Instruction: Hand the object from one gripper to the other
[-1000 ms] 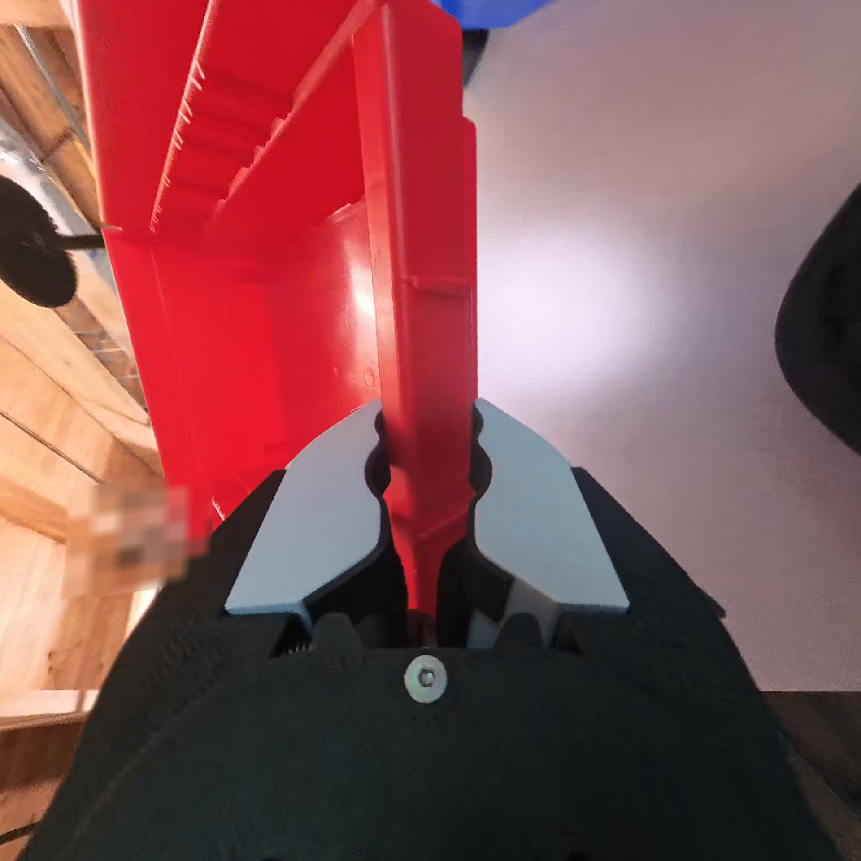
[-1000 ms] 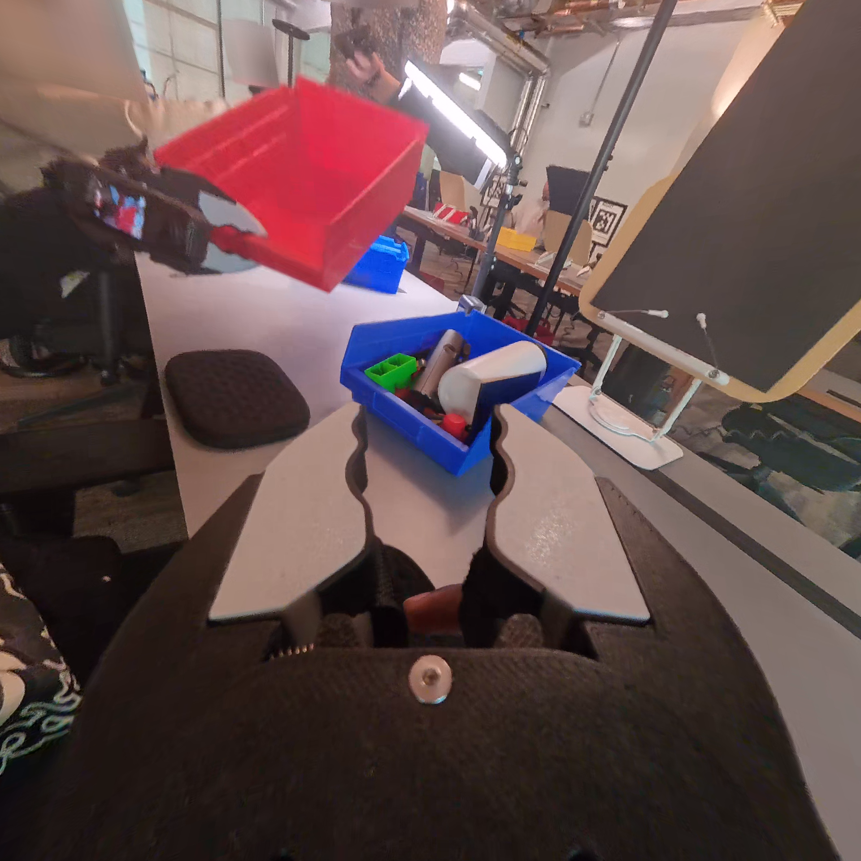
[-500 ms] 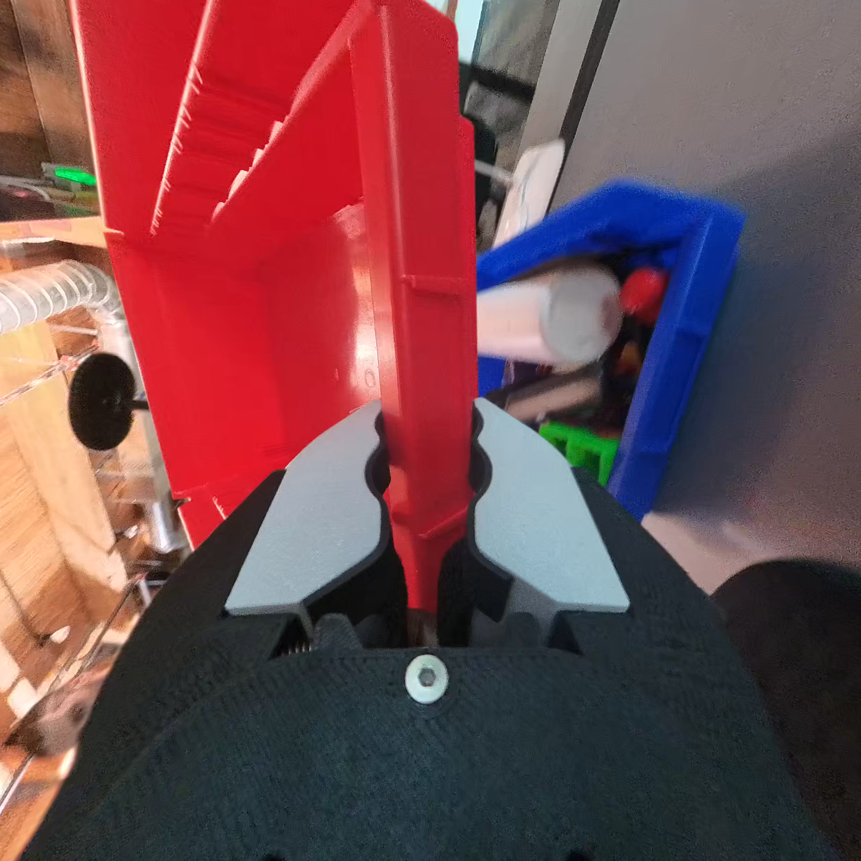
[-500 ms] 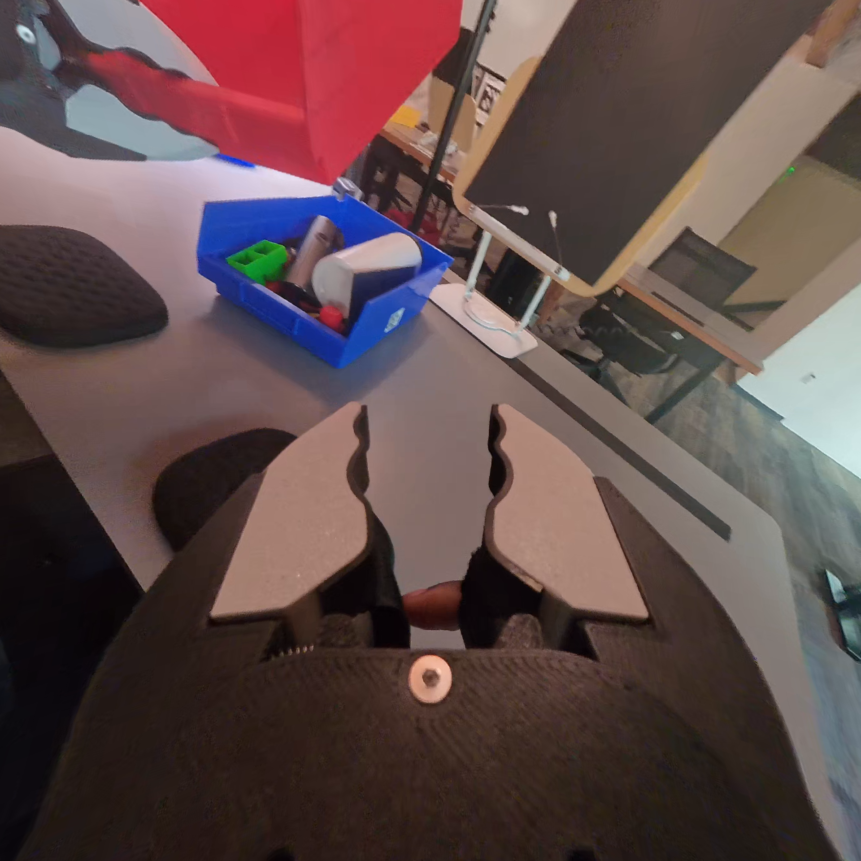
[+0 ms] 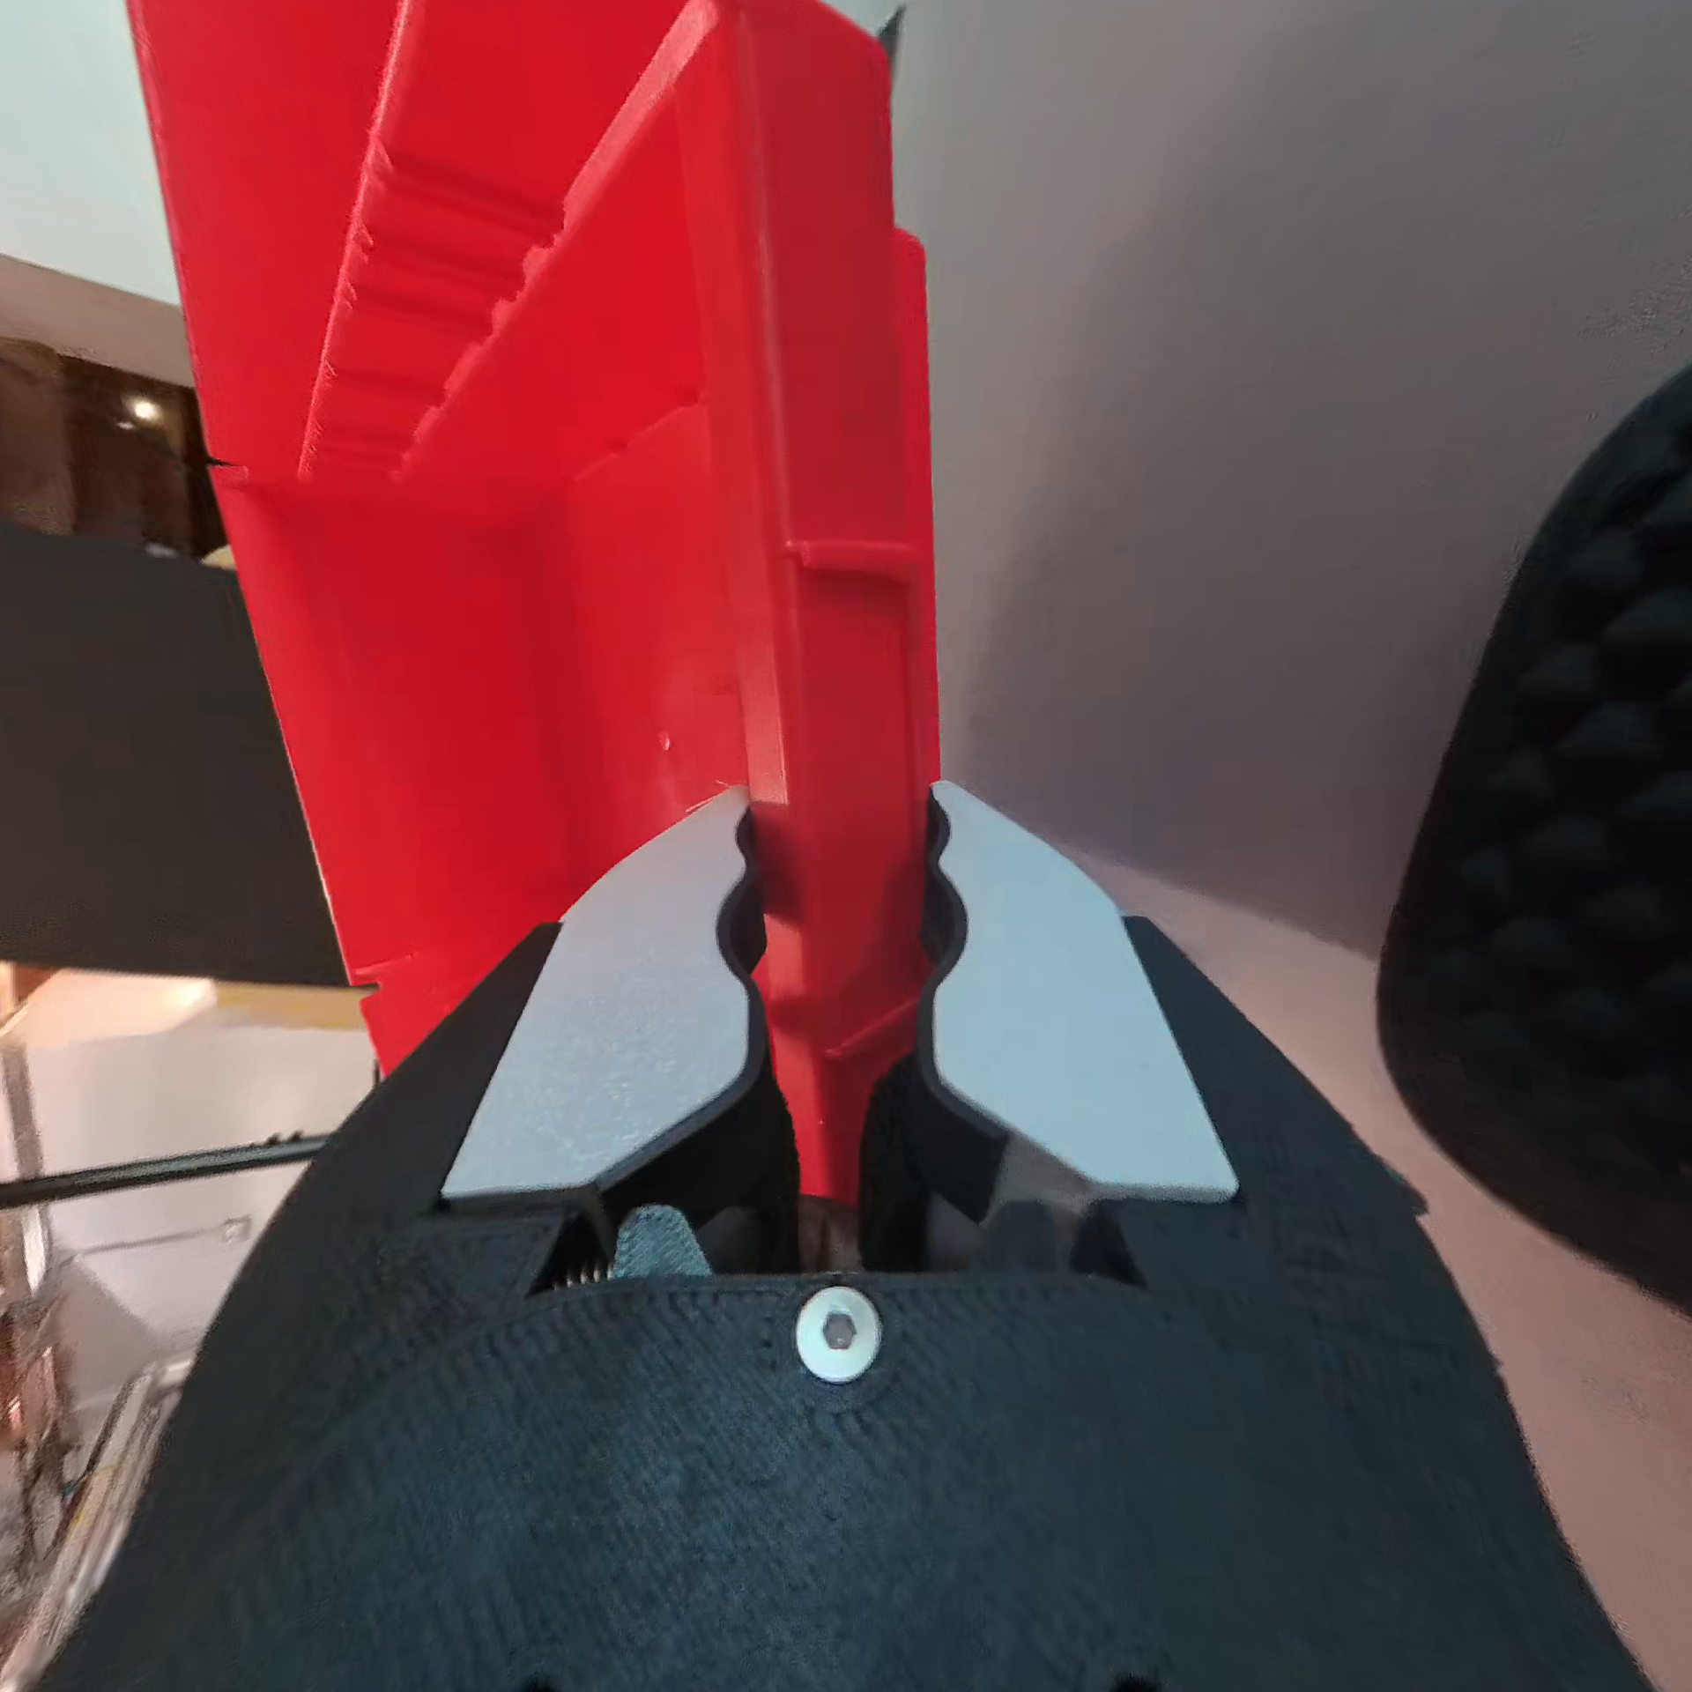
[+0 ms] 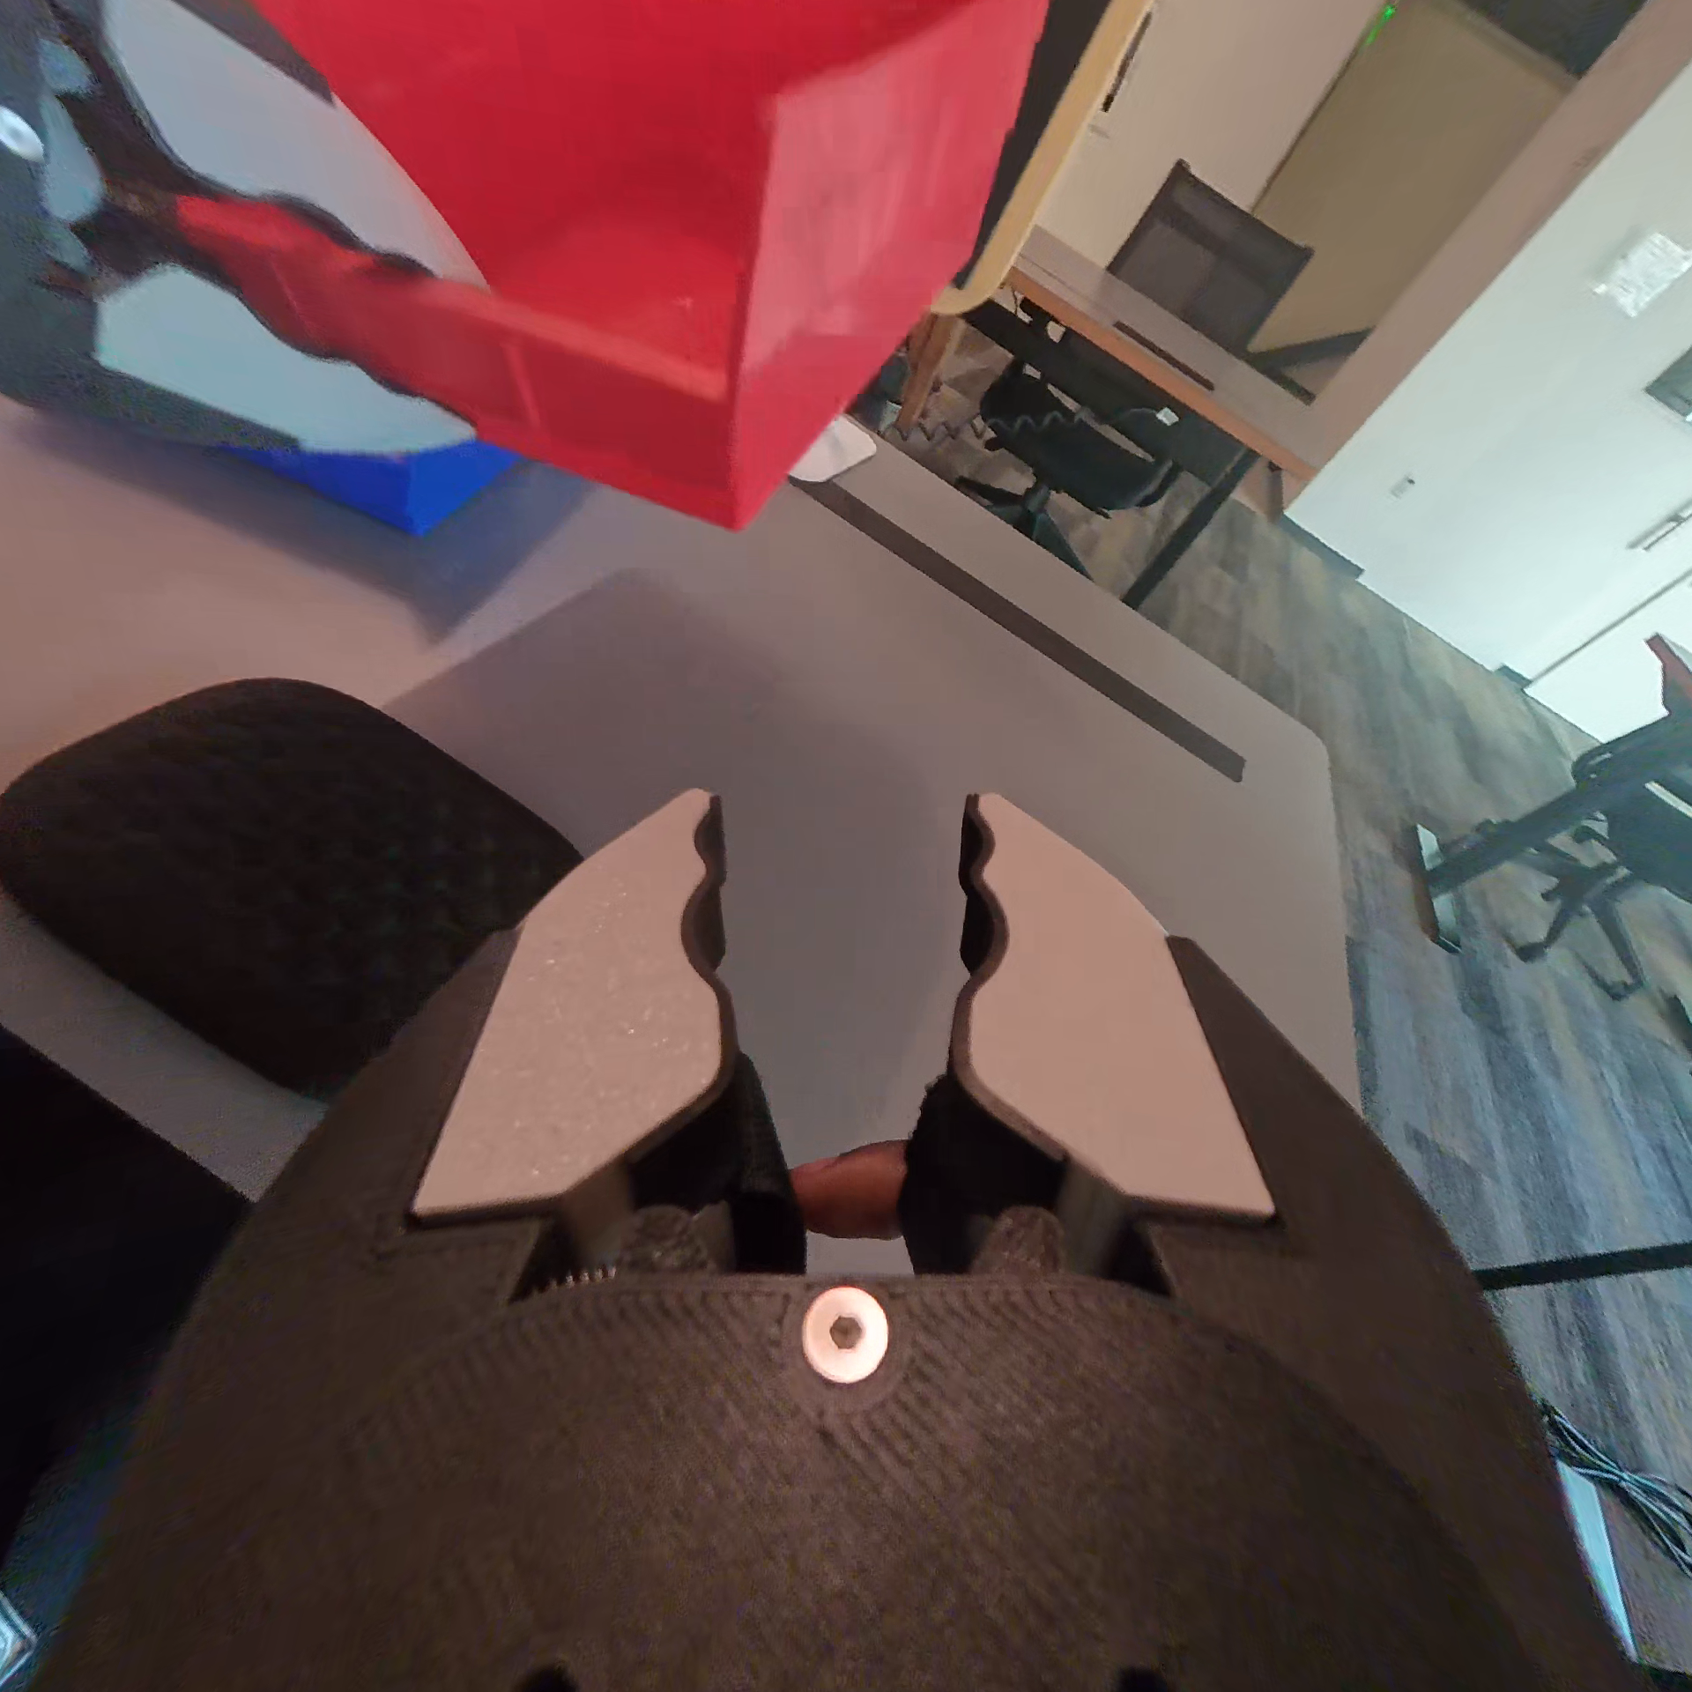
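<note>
One red bin (image 5: 513, 549) is held off the grey table (image 6: 870, 696), clamped by the left gripper (image 5: 840, 815), whose two grey fingers (image 5: 623, 1007) press on either side of the bin's rim wall. In the left wrist view the bin stands tall in front of the camera, its open inside with stepped ribs facing left. The right wrist view shows the same bin (image 6: 641, 211) up at the top of the frame, hanging above the table with the left gripper (image 6: 275, 247) biting its flange from the left. The right gripper (image 6: 840, 806) has its two fingers spread apart with nothing between them, only bare tabletop showing through the gap; it sits below the bin and apart from it. One black cushioned pad (image 6: 247, 870) lies on the table just left of the right gripper's fingers, and one blue bin (image 6: 412, 481) peeks out from beneath the red one. Black office chairs (image 6: 1080, 439) stand off the table's far edge.
</note>
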Demonstrator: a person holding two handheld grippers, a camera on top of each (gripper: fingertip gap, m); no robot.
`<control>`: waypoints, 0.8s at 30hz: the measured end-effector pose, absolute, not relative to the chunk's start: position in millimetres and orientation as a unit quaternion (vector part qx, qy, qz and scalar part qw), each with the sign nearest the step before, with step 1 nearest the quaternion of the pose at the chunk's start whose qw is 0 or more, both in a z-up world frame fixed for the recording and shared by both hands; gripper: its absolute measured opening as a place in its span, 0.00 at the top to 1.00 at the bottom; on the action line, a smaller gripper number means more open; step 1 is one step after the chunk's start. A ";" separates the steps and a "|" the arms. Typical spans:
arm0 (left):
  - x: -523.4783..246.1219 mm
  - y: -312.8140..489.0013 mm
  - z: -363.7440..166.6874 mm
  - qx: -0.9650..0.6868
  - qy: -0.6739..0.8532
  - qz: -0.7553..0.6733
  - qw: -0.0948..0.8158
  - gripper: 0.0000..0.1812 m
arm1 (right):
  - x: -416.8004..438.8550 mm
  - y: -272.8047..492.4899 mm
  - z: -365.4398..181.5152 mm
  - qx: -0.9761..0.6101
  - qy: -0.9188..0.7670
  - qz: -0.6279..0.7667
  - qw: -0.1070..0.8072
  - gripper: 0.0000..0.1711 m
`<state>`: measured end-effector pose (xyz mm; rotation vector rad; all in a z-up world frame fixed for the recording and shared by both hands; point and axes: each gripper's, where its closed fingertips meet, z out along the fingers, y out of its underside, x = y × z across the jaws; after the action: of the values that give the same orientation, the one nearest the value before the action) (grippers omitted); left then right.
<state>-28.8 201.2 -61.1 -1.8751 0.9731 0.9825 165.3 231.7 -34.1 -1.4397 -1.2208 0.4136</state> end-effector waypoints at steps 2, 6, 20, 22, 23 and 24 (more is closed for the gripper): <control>-19.1 217.3 -77.3 -0.746 0.395 0.374 0.383 0.83 | 169.0 233.3 -32.7 -0.614 -0.514 0.177 0.572 0.71; -2.7 241.5 -110.9 -0.757 0.418 0.351 0.359 0.83 | 172.9 234.8 -29.1 -0.613 -0.505 0.188 0.578 0.71; 25.7 281.2 -182.3 -0.780 0.431 0.315 0.326 0.83 | 171.8 244.7 -35.2 -0.626 -0.502 0.151 0.577 0.71; 26.0 282.8 -185.2 -0.777 0.433 0.320 0.325 0.83 | 172.2 245.5 -35.7 -0.628 -0.502 0.148 0.576 0.71; 26.1 282.8 -186.2 -0.777 0.435 0.321 0.323 0.83 | 172.2 245.5 -35.8 -0.628 -0.502 0.147 0.577 0.71; 26.6 282.9 -187.0 -0.777 0.436 0.321 0.322 0.83 | 172.1 245.3 -35.7 -0.627 -0.503 0.147 0.576 0.71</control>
<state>26.6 282.9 -187.0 -2.0387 1.1444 0.8427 172.1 245.3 -35.7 -1.4686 -1.1771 0.3433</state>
